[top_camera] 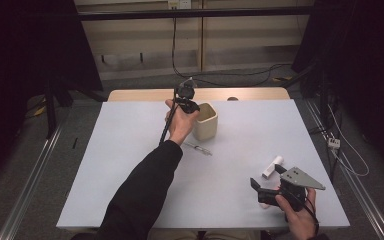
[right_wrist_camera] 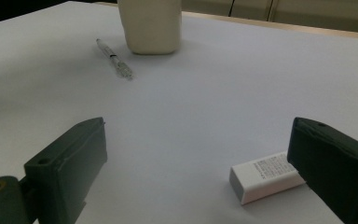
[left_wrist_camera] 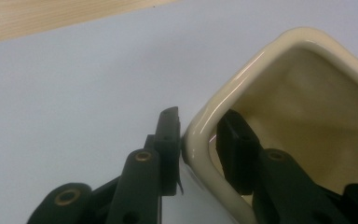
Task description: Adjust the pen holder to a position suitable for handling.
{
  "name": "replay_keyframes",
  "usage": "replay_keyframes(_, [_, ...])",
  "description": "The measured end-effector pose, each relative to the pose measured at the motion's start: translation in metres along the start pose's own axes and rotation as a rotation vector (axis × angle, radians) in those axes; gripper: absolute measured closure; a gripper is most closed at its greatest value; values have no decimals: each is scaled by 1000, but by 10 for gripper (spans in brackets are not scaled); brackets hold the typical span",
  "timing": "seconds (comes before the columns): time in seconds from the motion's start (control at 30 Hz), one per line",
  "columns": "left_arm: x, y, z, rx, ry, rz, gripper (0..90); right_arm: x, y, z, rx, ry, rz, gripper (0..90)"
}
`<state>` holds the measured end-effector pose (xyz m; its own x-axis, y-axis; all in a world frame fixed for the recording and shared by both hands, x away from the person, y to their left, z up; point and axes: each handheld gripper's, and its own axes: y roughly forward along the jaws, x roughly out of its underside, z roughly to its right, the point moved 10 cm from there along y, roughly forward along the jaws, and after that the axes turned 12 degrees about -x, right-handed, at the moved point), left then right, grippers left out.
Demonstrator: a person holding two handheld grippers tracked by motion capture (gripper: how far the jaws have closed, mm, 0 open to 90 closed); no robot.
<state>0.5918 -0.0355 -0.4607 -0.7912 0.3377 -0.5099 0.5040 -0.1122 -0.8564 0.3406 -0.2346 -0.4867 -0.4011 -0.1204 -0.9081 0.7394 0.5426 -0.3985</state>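
Note:
A cream square cup (top_camera: 206, 122) stands upright on the white table (top_camera: 130, 165), past its middle. My left gripper (top_camera: 195, 107) reaches down onto its near-left rim. In the left gripper view the cup's rim (left_wrist_camera: 247, 74) runs between the jaws: one pad lies against the outside of the wall, the other sits inside the cup, and my left gripper (left_wrist_camera: 198, 128) is shut on that wall. My right gripper (top_camera: 267, 176) rests open at the front right. A white eraser (top_camera: 272, 166) lies just beyond it, beside the right jaw of my right gripper (right_wrist_camera: 198, 135).
A clear pen (top_camera: 198, 148) lies on the table just in front of the cup; the right gripper view shows the pen (right_wrist_camera: 114, 58) left of the cup (right_wrist_camera: 151, 28), and the eraser (right_wrist_camera: 265, 175). A wooden strip (top_camera: 145, 95) borders the table's far edge.

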Motion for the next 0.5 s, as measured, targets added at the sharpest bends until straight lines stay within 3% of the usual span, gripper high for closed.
replay_keyframes(0.2, [-3, 1, 0, 6, 70, 8, 737, 0, 0, 1, 3, 5, -1, 46])
replay_keyframes(0.27, [-4, 2, -2, 47, 93, 9, 737, 0, 0, 0, 1, 3, 1, 46])
replay_keyframes(0.37, [-6, 3, -5, 74, 105, 23, 738, 0, 0, 1, 2, 3, 0, 46])
replay_keyframes(0.43, [-7, 5, -8, 100, 140, 41, 739, 0, 0, 1, 3, 6, -2, 46])
replay_keyframes(0.47, [-9, 7, -11, 133, 166, 45, 739, 0, -1, 2, 2, 7, 1, 46])
replay_keyframes(0.5, [-9, 7, -12, 137, 201, 54, 739, 1, -1, 2, 3, 8, 1, 46])
